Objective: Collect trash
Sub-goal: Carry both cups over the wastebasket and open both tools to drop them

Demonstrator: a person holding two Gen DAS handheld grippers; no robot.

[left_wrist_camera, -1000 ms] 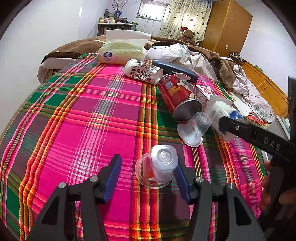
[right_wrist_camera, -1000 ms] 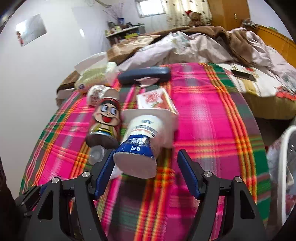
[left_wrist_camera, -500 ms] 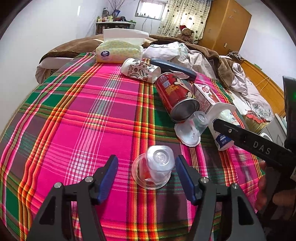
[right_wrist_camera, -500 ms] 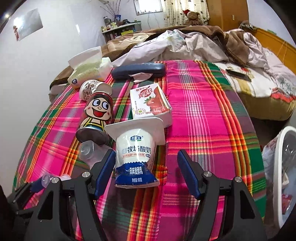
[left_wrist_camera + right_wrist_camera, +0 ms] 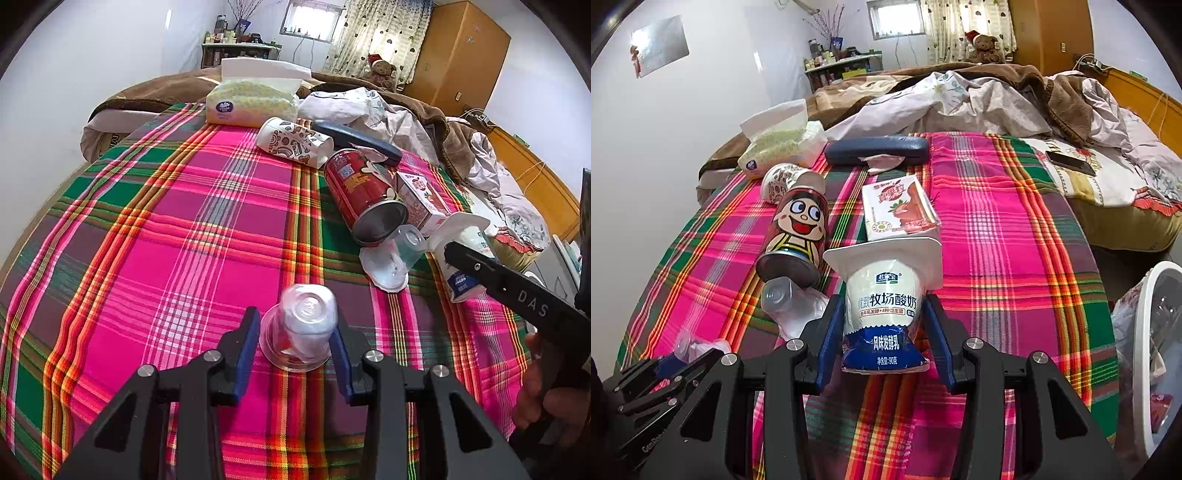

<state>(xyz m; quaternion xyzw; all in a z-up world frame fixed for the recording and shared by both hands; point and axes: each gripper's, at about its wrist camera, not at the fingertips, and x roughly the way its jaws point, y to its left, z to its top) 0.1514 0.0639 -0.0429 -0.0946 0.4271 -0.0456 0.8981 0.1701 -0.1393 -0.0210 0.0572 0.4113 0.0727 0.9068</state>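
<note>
Your left gripper (image 5: 295, 339) sits low centre of its view, jaws narrowed onto an upside-down clear plastic cup (image 5: 301, 326) on the plaid tablecloth (image 5: 184, 229); both pads touch its sides. Your right gripper (image 5: 884, 339) is clamped on a yogurt cup (image 5: 886, 306), centre frame, lying with its base toward the camera. Behind it: a strawberry milk carton (image 5: 897, 212), a red cartoon can (image 5: 798, 232) left, and a second clear cup (image 5: 786, 302) below the can.
</note>
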